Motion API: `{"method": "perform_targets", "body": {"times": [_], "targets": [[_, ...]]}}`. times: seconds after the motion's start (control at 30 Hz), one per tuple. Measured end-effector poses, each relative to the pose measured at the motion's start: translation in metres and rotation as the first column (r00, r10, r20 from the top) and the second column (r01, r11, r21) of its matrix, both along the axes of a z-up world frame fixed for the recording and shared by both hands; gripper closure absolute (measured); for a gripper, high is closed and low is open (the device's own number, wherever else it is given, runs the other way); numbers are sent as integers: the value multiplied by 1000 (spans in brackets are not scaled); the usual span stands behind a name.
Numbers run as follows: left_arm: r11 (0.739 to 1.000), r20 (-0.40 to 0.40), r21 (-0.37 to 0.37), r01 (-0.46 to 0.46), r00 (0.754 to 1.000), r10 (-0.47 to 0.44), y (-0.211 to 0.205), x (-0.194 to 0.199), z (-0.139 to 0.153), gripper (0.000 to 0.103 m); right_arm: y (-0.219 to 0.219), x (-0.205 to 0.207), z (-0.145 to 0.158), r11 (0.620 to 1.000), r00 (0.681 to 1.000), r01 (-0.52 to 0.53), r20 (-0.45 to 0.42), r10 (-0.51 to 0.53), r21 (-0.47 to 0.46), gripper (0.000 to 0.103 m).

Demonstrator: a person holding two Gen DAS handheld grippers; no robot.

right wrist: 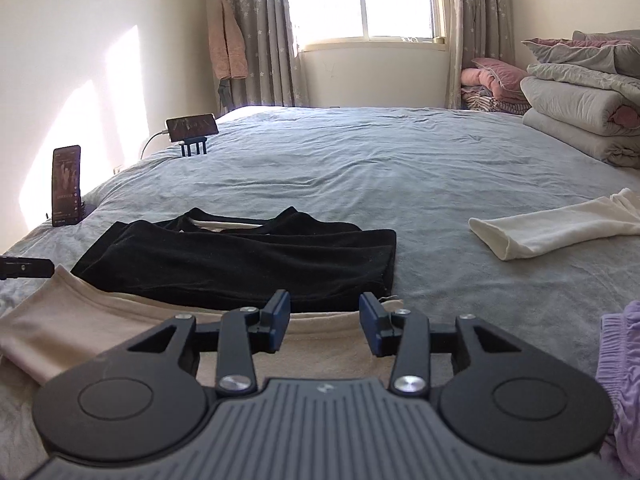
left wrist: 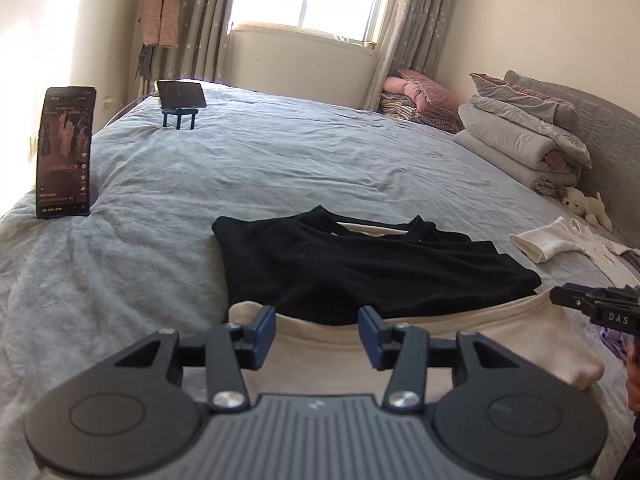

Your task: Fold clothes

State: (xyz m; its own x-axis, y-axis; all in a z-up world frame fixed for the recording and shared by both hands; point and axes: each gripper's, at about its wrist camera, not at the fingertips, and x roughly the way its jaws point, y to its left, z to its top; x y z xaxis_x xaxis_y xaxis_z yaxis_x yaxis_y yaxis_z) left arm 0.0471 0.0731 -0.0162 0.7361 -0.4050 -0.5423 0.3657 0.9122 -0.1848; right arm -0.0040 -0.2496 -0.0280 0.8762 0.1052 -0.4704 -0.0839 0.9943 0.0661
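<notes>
A black garment lies partly folded on the bed, its collar showing a beige lining; it also shows in the right wrist view. Its near part is beige cloth, also in the right wrist view. My left gripper is open and empty, hovering over the beige cloth's left end. My right gripper is open and empty over the beige cloth's right end. The right gripper's tip enters the left wrist view at the right edge.
The grey-blue bed sheet fills the scene. A standing phone and a second phone on a stand are at left. A white garment, a lilac garment, folded quilts and a plush toy are at right.
</notes>
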Motion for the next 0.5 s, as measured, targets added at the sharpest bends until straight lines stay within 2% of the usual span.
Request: {"method": "perform_targets", "body": {"times": [0.07,0.13,0.2,0.27,0.37,0.5], "targets": [[993,-9,23,114,994,-113,-25,-6,-3,54,26,-5,-1,995,995,-97,1,97,-18,60],[972,-31,70,225,974,-223,-50,-13,-13,54,52,-8,-7,978,979,-204,-29,203,-38,60],[946,-65,130,297,955,-290,-66,-20,-24,53,72,-11,-17,956,958,-283,-80,277,-81,60],[919,-66,214,331,943,-325,-73,-34,-37,52,85,-18,-31,929,939,-336,-139,316,-157,59],[913,-61,219,343,939,-338,-64,-45,-36,50,84,-34,-35,908,934,-356,-131,334,-222,55],[920,-73,194,339,941,-331,-50,-43,-23,45,74,-36,-18,911,929,-367,-127,348,-187,55]]}}
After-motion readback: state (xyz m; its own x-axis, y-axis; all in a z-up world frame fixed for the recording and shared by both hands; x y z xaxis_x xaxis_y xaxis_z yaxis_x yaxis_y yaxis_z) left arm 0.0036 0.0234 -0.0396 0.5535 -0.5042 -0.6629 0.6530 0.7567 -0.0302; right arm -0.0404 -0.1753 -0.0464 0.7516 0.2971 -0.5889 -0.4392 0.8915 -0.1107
